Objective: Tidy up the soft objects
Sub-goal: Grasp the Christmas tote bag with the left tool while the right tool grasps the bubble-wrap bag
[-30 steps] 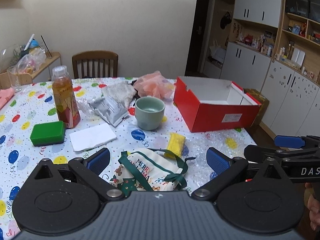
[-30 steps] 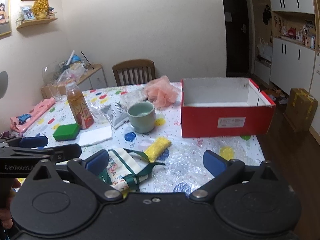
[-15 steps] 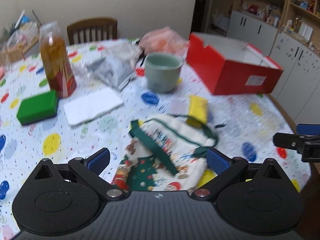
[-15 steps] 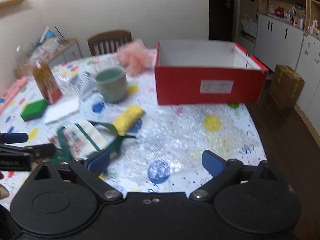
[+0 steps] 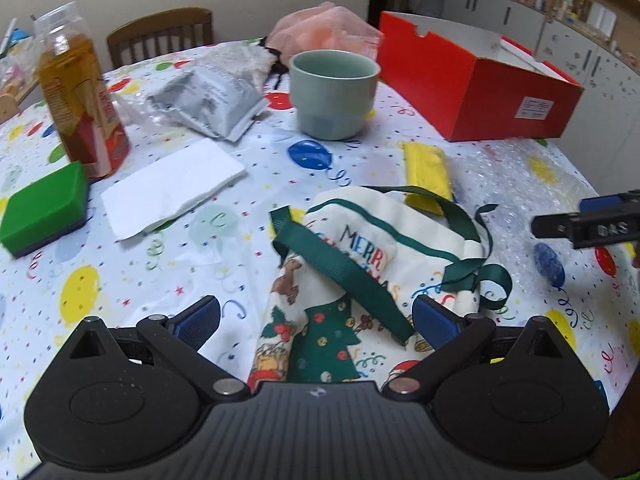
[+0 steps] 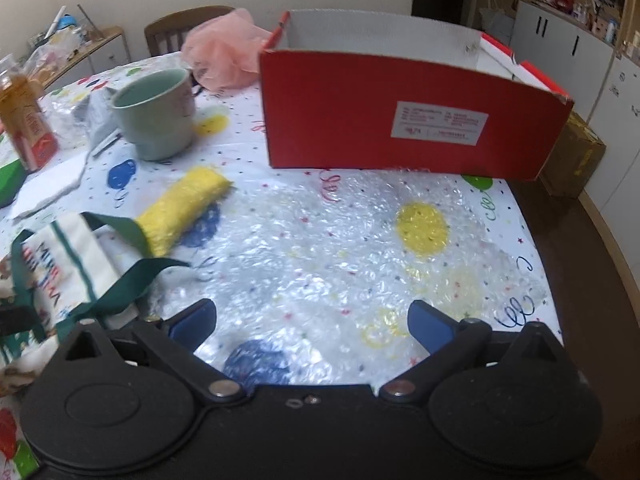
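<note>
A white Christmas cloth bag (image 5: 360,280) with green ribbon handles lies flat on the table, right in front of my open left gripper (image 5: 316,322), its near end between the fingers. A yellow cloth roll (image 5: 427,176) lies beyond it. My right gripper (image 6: 312,322) is open over a sheet of bubble wrap (image 6: 340,256), with the bag (image 6: 60,272) and the yellow roll (image 6: 184,210) to its left. A red open box (image 6: 412,124) stands ahead. A pink mesh puff (image 6: 224,54) sits behind a green mug (image 6: 156,114).
On the left stand a tea bottle (image 5: 78,92), a green sponge (image 5: 42,208), a white napkin (image 5: 172,188) and a grey foil pouch (image 5: 208,100). The right gripper's fingertip (image 5: 584,226) shows at the right edge. A chair (image 5: 160,34) stands behind the table; cabinets line the right wall.
Both grippers have moved forward and down toward the table. The left one now hangs close over the Christmas bag; the right one is nearer the bubble wrap and the red box.
</note>
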Motion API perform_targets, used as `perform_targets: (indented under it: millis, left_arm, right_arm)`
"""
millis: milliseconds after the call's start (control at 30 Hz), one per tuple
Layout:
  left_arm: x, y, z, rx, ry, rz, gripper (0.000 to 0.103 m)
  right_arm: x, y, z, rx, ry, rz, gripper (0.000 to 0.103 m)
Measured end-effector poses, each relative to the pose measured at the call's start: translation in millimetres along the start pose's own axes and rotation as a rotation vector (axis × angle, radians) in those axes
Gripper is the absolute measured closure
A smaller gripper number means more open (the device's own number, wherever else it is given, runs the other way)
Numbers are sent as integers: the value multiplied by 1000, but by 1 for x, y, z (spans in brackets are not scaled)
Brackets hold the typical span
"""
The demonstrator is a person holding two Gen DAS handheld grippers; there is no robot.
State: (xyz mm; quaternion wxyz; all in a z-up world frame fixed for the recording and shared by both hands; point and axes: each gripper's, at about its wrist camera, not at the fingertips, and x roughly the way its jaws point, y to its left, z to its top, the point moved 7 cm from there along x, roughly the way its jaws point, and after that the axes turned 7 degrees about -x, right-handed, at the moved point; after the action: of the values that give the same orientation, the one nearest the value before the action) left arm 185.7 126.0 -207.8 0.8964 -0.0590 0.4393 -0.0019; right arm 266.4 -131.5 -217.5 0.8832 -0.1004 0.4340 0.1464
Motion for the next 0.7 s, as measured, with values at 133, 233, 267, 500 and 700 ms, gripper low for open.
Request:
perform_targets:
  millis: [133,233,267,500,700]
  left_arm:
    - [9,-3,-2,30,22,-13,5]
    - [13,-4,-3,41,36,-22,10]
    - [14,-4,-3,41,38,-26,14]
    - [17,-7,-2,45,47,-47,41]
    - [16,-7,1,44,38,-31,61]
  right_arm:
    - [15,-2,-3,1,37,-16,1]
    - [19,-3,-5,15,45,-16,0]
    - [20,-3,-5,17,46,-16,0]
    - [18,-2,-5,13,52,-9,6]
    - [14,-4,-6,13,52,-25,21]
